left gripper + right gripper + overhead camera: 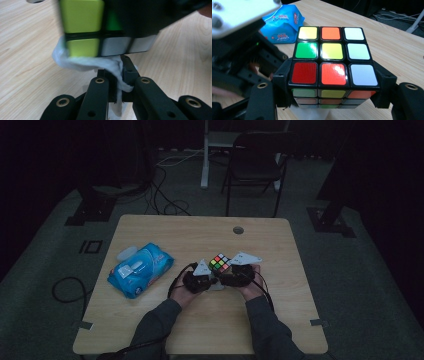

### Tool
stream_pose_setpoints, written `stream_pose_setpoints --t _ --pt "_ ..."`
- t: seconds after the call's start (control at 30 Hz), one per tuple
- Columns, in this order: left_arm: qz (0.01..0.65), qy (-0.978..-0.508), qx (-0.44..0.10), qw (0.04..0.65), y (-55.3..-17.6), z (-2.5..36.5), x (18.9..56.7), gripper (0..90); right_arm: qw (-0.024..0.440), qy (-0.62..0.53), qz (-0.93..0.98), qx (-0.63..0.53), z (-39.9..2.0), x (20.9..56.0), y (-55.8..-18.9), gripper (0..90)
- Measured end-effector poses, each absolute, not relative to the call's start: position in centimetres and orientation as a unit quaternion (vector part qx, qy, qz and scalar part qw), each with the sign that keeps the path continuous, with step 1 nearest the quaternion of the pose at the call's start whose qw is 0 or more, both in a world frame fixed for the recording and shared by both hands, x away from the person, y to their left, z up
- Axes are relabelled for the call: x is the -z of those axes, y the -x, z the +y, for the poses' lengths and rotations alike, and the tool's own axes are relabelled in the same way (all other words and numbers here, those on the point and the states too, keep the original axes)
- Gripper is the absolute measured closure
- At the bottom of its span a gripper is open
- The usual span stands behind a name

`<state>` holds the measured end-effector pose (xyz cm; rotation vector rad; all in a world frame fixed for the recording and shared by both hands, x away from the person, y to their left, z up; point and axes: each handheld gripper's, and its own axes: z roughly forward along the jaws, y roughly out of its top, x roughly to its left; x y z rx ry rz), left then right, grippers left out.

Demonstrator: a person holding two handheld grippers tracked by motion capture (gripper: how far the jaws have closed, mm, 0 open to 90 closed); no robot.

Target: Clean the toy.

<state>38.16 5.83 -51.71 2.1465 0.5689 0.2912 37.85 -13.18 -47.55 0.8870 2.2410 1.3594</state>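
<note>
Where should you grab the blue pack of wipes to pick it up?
Probably across its narrow middle, coming straight down from above. The blue wipes pack lies flat on the table with free space along both long sides, so jaws could slide down there. It looks soft and puffy, so a gentle squeeze should do. Best avoid the white flap on top, which might peel open.

The cube (332,66) has black edges; its top face shows yellow, orange and white in the far row, green, yellow and white in the middle, red, orange and white nearest. The wipe (100,63) under the cube is white. The packet (140,270) left of the cube is blue. The worktop (280,320) is pale wood grain.
</note>
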Motion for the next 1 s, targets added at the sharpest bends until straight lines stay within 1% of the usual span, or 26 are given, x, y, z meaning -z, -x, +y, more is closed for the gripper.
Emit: stream_pose_setpoints --t 0.33,0.8,1.0 --pt "0.217 -0.867 -0.105 0.437 -37.7 5.2 52.3 86.8 0.184 -0.316 0.796 -0.483 -13.0 47.6 -38.0 34.1" --pt "0.255 -0.847 -0.134 0.447 -38.8 7.5 51.2 86.8 0.188 -0.323 0.794 -0.479 -14.1 47.9 -37.7 34.1" --pt "0.259 -0.845 -0.140 0.447 -38.7 7.8 51.1 86.9 0.190 -0.330 0.793 -0.476 -14.4 48.0 -37.8 34.1"
